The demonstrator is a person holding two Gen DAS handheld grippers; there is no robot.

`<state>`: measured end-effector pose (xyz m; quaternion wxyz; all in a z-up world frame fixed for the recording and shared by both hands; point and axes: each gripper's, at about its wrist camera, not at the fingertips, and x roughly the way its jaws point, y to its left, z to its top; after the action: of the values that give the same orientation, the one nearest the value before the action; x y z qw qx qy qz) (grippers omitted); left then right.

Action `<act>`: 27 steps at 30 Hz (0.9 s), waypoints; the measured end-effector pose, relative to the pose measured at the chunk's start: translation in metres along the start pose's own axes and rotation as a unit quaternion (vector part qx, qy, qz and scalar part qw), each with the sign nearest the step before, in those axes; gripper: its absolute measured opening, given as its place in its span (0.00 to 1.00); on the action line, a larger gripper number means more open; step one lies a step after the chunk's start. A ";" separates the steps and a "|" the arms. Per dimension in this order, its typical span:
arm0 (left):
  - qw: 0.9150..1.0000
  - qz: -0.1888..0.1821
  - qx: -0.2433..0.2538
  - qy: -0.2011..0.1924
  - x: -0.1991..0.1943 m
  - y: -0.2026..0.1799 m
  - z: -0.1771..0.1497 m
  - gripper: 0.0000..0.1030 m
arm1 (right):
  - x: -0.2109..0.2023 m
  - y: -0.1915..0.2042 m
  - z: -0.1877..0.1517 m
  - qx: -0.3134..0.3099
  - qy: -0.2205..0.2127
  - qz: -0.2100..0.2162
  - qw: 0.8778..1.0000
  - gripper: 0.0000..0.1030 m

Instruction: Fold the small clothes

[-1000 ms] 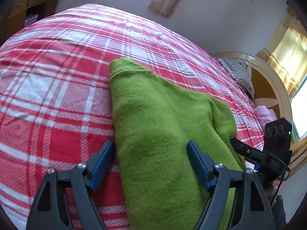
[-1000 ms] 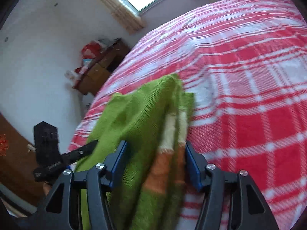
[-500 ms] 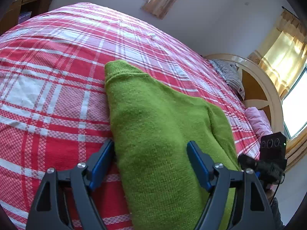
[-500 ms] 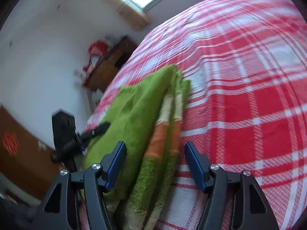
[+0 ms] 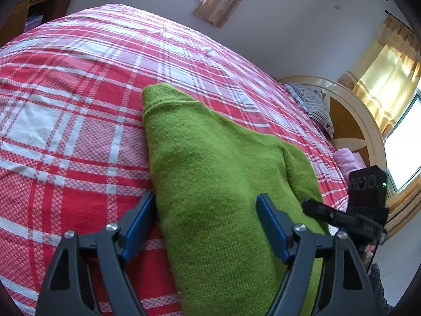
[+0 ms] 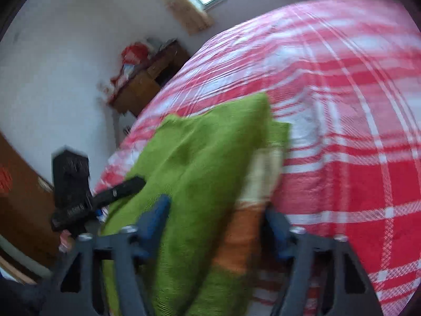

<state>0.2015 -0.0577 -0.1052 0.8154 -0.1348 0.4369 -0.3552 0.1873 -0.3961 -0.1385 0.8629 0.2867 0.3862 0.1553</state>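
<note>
A folded green knit sweater lies on the red plaid bedspread. My left gripper is open, its blue pads on either side of the sweater's near edge. In the right wrist view, which is blurred, the sweater shows cream and orange stripes along its right edge. My right gripper is open, with its fingers on either side of the sweater's other end. The right gripper appears in the left wrist view, and the left gripper in the right wrist view.
A curved wooden headboard with a striped pillow and a pink cloth is at the bed's right end. A wooden desk with red items stands by the wall. The bedspread stretches far beyond the sweater.
Both grippers have pulled back a little from the sweater and stay open. The right wrist view has swung and blurred; the sweater lies flatter on the bed.
</note>
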 end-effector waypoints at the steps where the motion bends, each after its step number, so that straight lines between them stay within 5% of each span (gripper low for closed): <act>1: 1.000 0.001 0.004 0.001 0.001 -0.002 0.000 0.74 | -0.002 -0.006 0.000 0.009 -0.001 0.011 1.000 0.48; 5: 1.000 0.003 0.007 0.002 0.001 -0.004 -0.002 0.59 | 0.001 0.006 -0.005 -0.023 0.008 -0.011 1.000 0.38; 11: 1.000 0.007 -0.009 0.018 -0.012 -0.013 -0.015 0.45 | -0.018 0.032 -0.024 0.014 -0.018 -0.031 0.999 0.33; 15: 0.999 0.000 -0.015 0.045 -0.032 -0.023 -0.040 0.45 | -0.048 0.051 -0.051 0.025 -0.015 -0.019 0.999 0.33; 22: 0.992 0.027 0.023 0.119 -0.086 -0.063 -0.113 0.45 | -0.099 0.070 -0.134 0.048 0.052 0.023 0.997 0.33; 25: 0.993 0.036 0.037 0.108 -0.093 -0.066 -0.131 0.53 | -0.110 0.075 -0.163 0.033 0.059 0.016 0.998 0.35; 27: 0.993 0.046 0.043 0.098 -0.088 -0.066 -0.131 0.65 | -0.112 0.078 -0.175 0.006 0.040 -0.025 0.999 0.40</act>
<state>0.0326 -0.0311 -0.0924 0.7892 -0.0438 0.5044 -0.3477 -0.0222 -0.3239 -0.1196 0.8486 0.2760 0.4282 0.1428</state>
